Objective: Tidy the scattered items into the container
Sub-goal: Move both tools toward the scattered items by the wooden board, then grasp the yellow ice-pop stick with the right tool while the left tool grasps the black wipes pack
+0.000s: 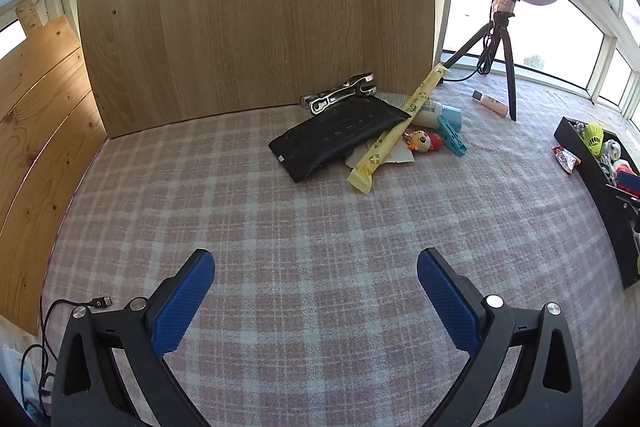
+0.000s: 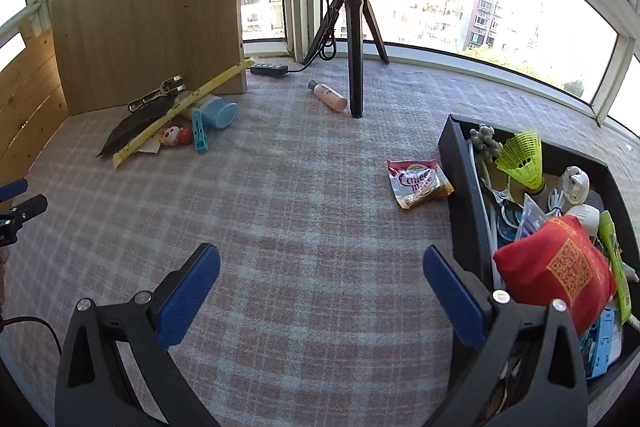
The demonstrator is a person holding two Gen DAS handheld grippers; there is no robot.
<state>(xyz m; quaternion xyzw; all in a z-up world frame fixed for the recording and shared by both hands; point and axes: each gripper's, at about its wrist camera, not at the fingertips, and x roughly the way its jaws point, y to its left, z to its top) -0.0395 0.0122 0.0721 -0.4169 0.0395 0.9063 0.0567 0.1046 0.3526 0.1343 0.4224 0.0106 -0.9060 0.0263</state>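
Both blue-padded jaws sat closest to the lens in each view, so starting there. Left hand-held gripper (image 1: 316, 301) was spread wide with nothing between the pads, just hovering over the pink plaid cloth (image 1: 280, 219) on the worktop. Right hand-held gripper (image 2: 322, 301) was the same deal, fully released and empty, with its right finger (image 2: 452, 301) just beside the near corner of the black container (image 2: 460, 187).

That container was over on the right side and already pretty stuffed: a red pouch (image 2: 554, 263) on top, a yellow shuttlecock (image 2: 520, 159), a white charger (image 2: 574, 185) and some other bits I couldn't make out. A coffee creamer sachet (image 2: 418, 183) lay on the cloth just outside its left wall.

Rest of the mess was piled far back against the upright wooden board (image 1: 256, 7): a black pouch (image 1: 338, 139) with a long yellow packet (image 1: 394, 127) lying diagonally across it, a metal tool (image 1: 340, 93) behind, a little doll figure (image 1: 424, 141), a teal clip (image 1: 452, 137) and a blue-capped bottle (image 1: 444, 115). A pink bottle (image 2: 328, 95) lay on its side near the ring light tripod (image 2: 356, 67), well apart from the pile.
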